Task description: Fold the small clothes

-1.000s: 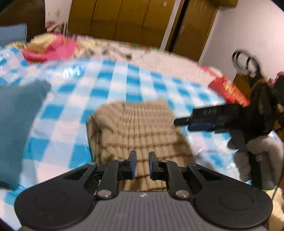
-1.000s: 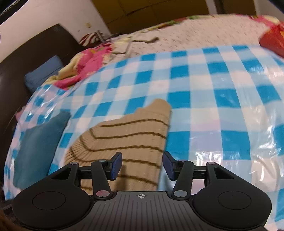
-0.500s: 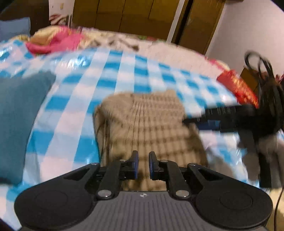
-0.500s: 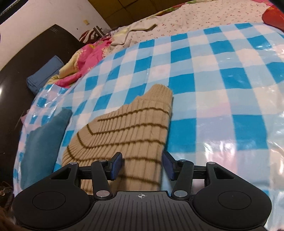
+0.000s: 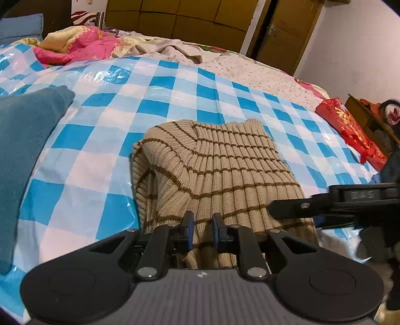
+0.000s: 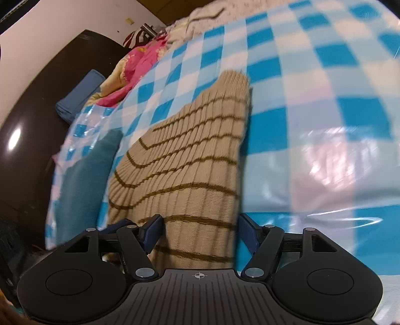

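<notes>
The left hand-held gripper (image 5: 202, 231) sits at the near edge of the beige striped sweater (image 5: 215, 170), its jaws drawn close and pinching a fold of the knit between the blue pads (image 5: 189, 231). The right hand-held gripper (image 6: 200, 235) is at the same near edge, further to the right; its jaws stand wide apart, released, with the sweater (image 6: 185, 160) lying between them and not gripped. In the left wrist view the right hand-held gripper (image 5: 287, 208) enters from the right side, its finger lying over the sweater's near right corner.

The sweater rests folded on the blue-and-white checked plastic sheet (image 5: 175, 82) that covers the bed. Its left side is doubled over, forming a raised fold. The ribbed cuff end points away toward the far side of the sheet.

To the left of the sweater, apart from it, lies a teal garment (image 5: 22, 140) on the same sheet. Further right, at the sheet's edge, lies a red bag (image 5: 350, 127). Beyond the sheet, pink and yellow bedding (image 5: 77, 46) is bunched up, and brown wardrobe doors (image 5: 180, 20) stand behind the bed.
</notes>
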